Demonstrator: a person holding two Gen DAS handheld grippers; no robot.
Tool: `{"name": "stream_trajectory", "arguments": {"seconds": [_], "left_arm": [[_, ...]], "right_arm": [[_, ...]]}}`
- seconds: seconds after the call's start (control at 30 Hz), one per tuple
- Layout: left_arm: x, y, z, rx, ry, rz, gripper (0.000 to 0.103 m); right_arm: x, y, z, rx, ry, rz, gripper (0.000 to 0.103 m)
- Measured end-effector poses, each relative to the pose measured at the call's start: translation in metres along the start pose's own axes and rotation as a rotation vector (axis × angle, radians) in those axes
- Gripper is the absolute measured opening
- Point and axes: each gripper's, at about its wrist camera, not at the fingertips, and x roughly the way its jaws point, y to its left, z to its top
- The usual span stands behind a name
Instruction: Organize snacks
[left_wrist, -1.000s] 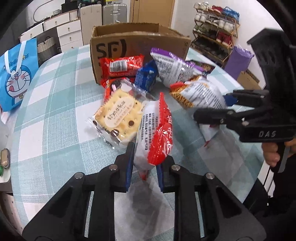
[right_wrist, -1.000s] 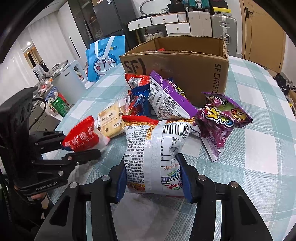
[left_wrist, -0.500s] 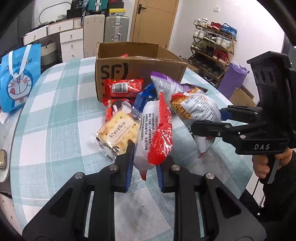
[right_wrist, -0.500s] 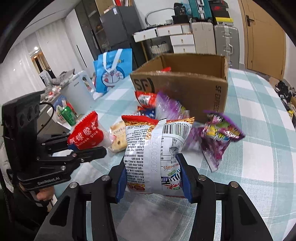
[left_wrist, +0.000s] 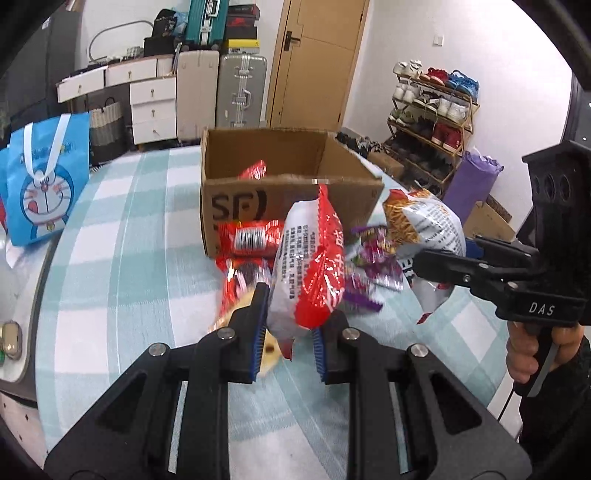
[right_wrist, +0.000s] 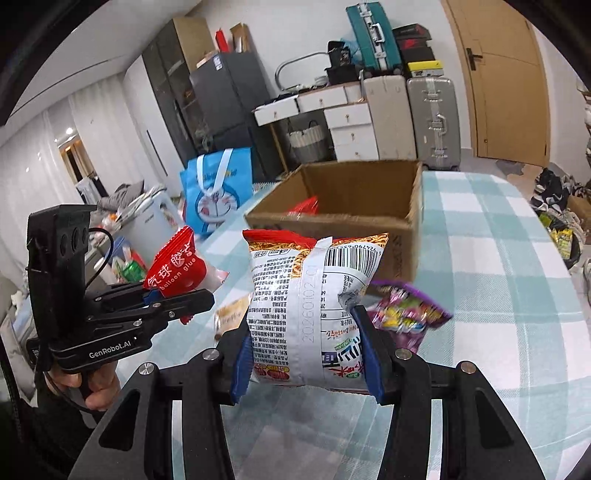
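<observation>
Rising off the desk (left_wrist: 110, 258) together, both claws have carried their packets clear of the checked cloth since a second ago; the cardboard box (left_wrist: 295, 192), seen then mostly from the side, now shows its open inside. I judge this the carry stage: two snacks lifted, the drop into the box not yet made.

Nearest in the left wrist view, the left claw (left_wrist: 288, 339) is clamped tight on the bottom edge of a red and white packet (left_wrist: 314, 266), which stands upright between its blue pads. From the right wrist view that packet reads "balloon glue" under Chinese characters.

The right claw (right_wrist: 304, 363) is clamped on the noodle bag (right_wrist: 314, 302), jaws set wider around its puffy body. The bag's back faces the camera: a barcode, small print, a date stamp that looks like 20260102, and Korean lettering near the bottom.

The claw bodies carry "DAS" on the right and "GenRobot.AI" on the left.

Beyond them, still on the desk, lie a biscuit packet (right_wrist: 231, 314), blurred, a purple packet (right_wrist: 406, 314) and a red packet with a barcode (left_wrist: 251, 240) against the box front. The box is printed "SF" and already holds one red packet (left_wrist: 255, 170). Farthest, at the desk's left edge, stands a blue Doraemon bag (left_wrist: 44, 192).
</observation>
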Motion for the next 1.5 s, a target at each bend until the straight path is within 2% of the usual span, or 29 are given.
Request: {"name": "stream_trajectory", "arguments": {"seconds": [0.7,1.17,1.5], "left_arm": [[0.024,-0.004,0.082,0.004,-0.051,0.038,0.018],[0.059,0.013,0.106,-0.019,-0.037,0.049,0.019],[0.070,0.022,0.122,-0.017,-0.026,0.067,0.019]], "right_arm": [[0.007,-0.005,0.064,0.017,-0.082,-0.051,0.050],[0.018,-0.011,0.089,0.016,-0.078,-0.075,0.050],[0.014,-0.021,0.125,-0.009,-0.071,-0.084,0.050]]}}
